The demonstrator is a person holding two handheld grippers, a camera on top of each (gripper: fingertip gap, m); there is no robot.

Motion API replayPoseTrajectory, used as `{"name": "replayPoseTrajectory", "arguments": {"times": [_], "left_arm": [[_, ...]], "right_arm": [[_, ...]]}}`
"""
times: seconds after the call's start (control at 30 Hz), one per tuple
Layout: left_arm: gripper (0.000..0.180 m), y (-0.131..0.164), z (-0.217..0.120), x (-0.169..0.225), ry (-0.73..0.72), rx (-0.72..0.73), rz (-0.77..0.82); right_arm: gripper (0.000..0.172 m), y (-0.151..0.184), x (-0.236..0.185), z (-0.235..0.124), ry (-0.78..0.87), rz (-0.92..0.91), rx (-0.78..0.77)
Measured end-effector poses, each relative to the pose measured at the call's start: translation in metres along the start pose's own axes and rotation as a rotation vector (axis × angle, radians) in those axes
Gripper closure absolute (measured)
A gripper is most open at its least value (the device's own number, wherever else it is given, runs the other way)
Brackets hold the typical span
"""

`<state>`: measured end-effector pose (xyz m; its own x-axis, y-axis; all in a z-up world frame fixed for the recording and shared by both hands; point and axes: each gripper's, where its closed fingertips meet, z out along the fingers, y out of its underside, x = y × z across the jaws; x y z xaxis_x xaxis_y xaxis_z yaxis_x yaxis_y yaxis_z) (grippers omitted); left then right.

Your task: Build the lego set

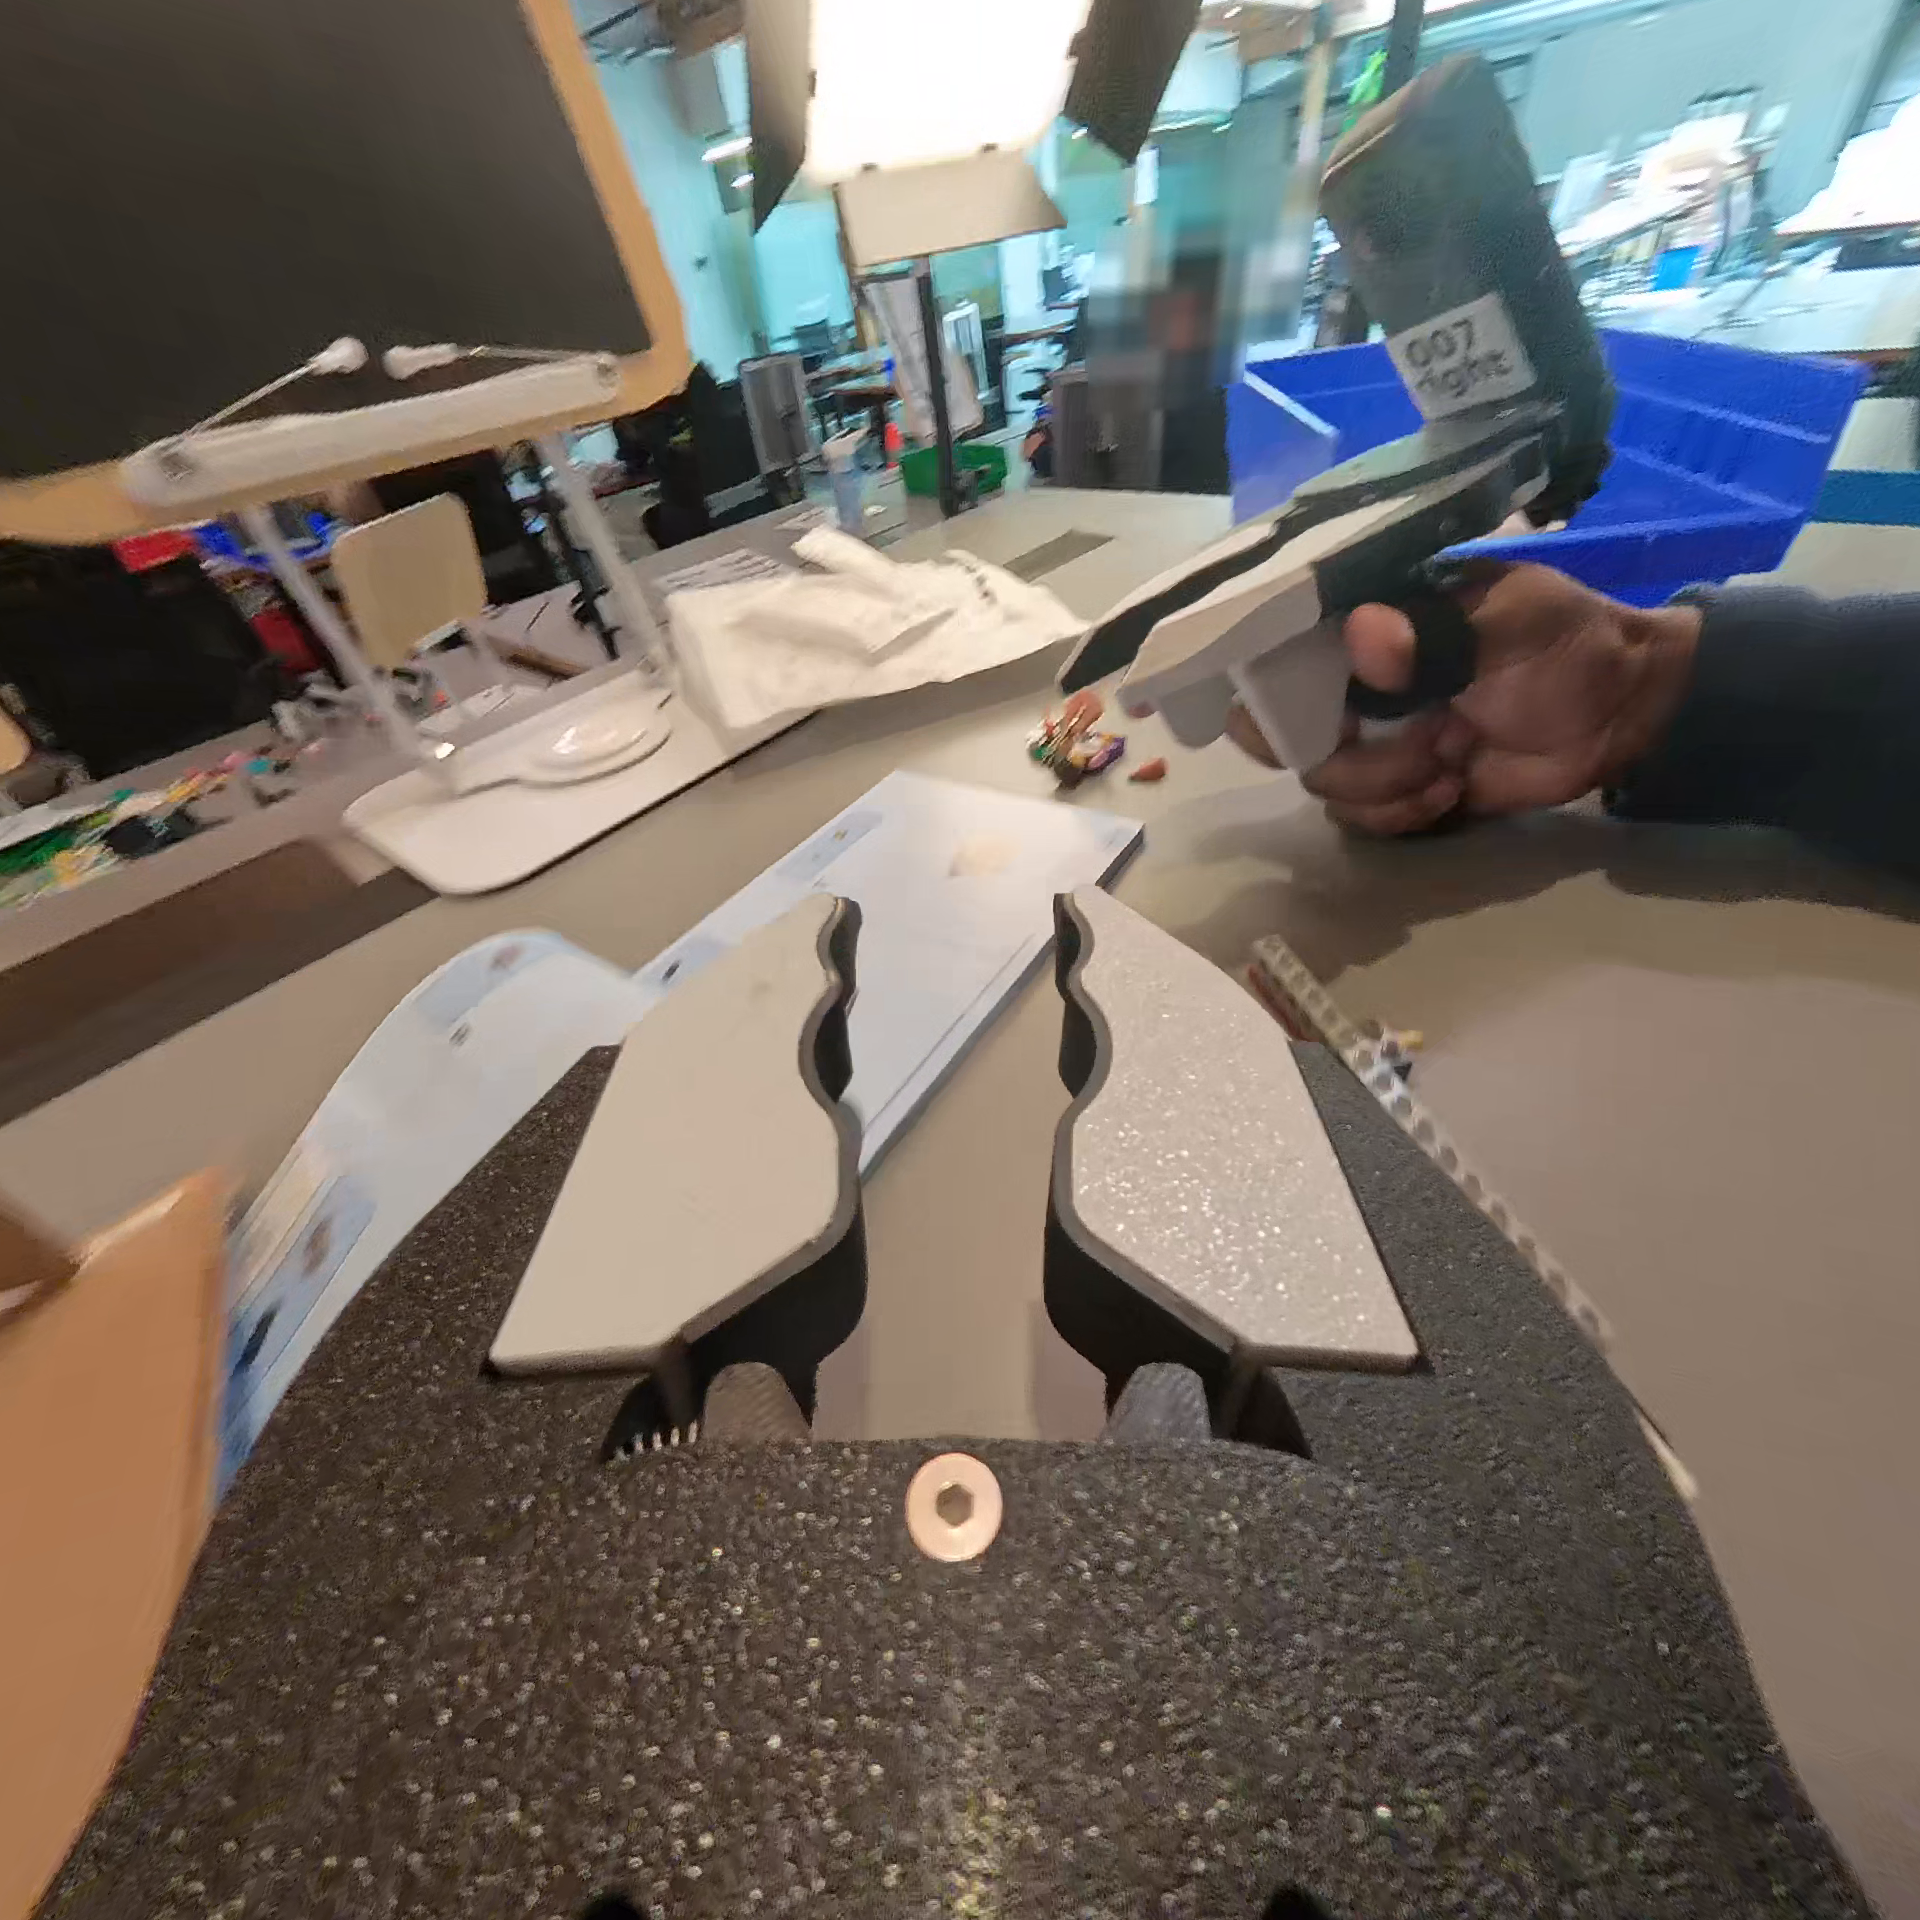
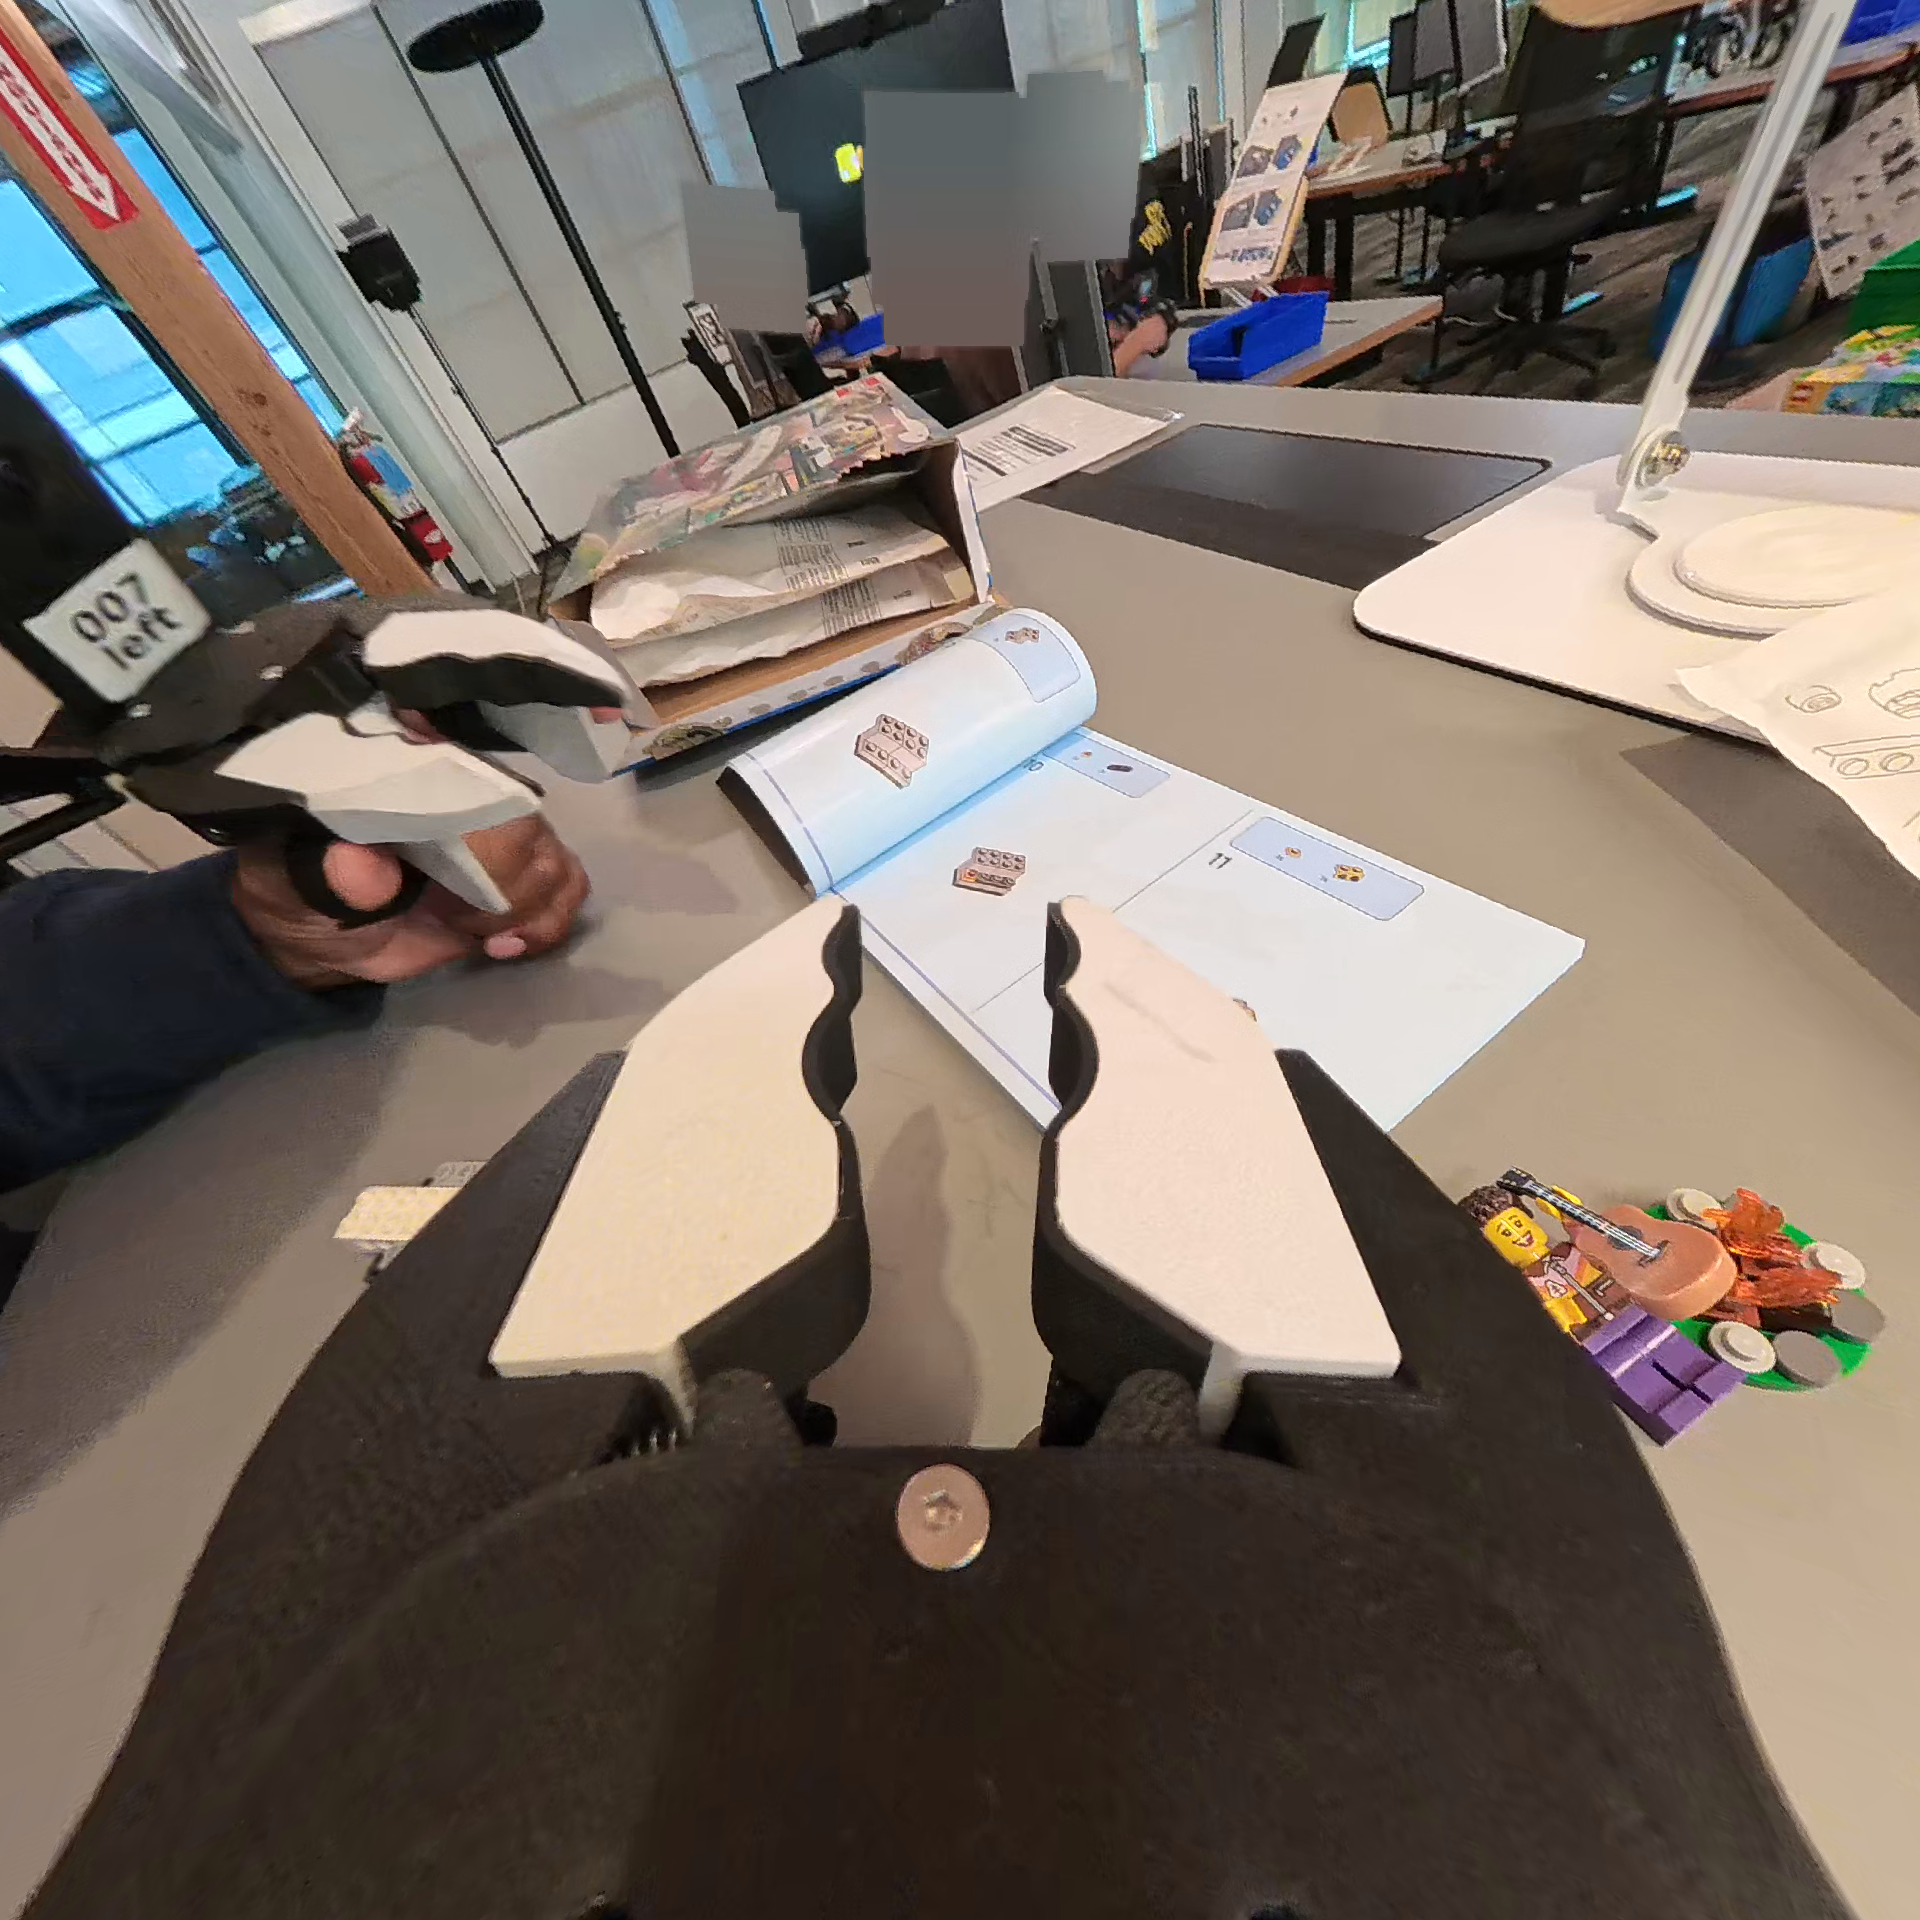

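Hovering low over booklet (image 2: 1299, 935), L hand-held gripper (image 1: 956, 925) & R hand-held gripper (image 2: 954, 925) both apart, empty.

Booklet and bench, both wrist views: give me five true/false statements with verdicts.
1. The booklet lies open on the table. True.
2. The right tool grips a brick. False: its jaws stand apart with nothing between them.
3. The toy figure with a guitar sits on the booklet. False: it stands on the bare table, right of the right tool.
4. The left tool is open and holds nothing. True.
5. The torn box lies right of the booklet in the right wrist view. False: it lies to its left, by the left tool.
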<state>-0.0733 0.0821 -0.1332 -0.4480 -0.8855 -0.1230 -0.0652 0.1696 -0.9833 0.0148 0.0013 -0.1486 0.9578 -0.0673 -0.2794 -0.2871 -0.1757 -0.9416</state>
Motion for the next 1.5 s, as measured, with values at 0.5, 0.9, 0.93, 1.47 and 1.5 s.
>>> {"name": "replayPoseTrajectory", "arguments": {"times": [0.5,0.9,0.93,1.47,1.5], "left_arm": [[0.148,-0.055,0.077,0.044,0.324,0.207,0.124],[0.148,-0.063,0.068,0.031,0.244,0.246,-0.027],[0.148,-0.062,0.069,0.031,0.246,0.242,-0.033],[0.148,-0.040,0.078,0.049,0.330,0.205,-0.007],[0.148,-0.038,0.078,0.051,0.340,0.202,-0.006]], "right_arm": [[0.137,-0.009,-0.004,-0.011,-0.015,-0.012,0.090],[0.137,-0.002,-0.002,-0.001,0.002,-0.002,0.018],[0.137,-0.002,-0.002,-0.001,0.003,-0.003,0.017],[0.133,0.025,-0.028,-0.120,0.277,-0.098,-0.084],[0.132,0.023,-0.024,-0.147,0.317,-0.122,-0.131]]}}
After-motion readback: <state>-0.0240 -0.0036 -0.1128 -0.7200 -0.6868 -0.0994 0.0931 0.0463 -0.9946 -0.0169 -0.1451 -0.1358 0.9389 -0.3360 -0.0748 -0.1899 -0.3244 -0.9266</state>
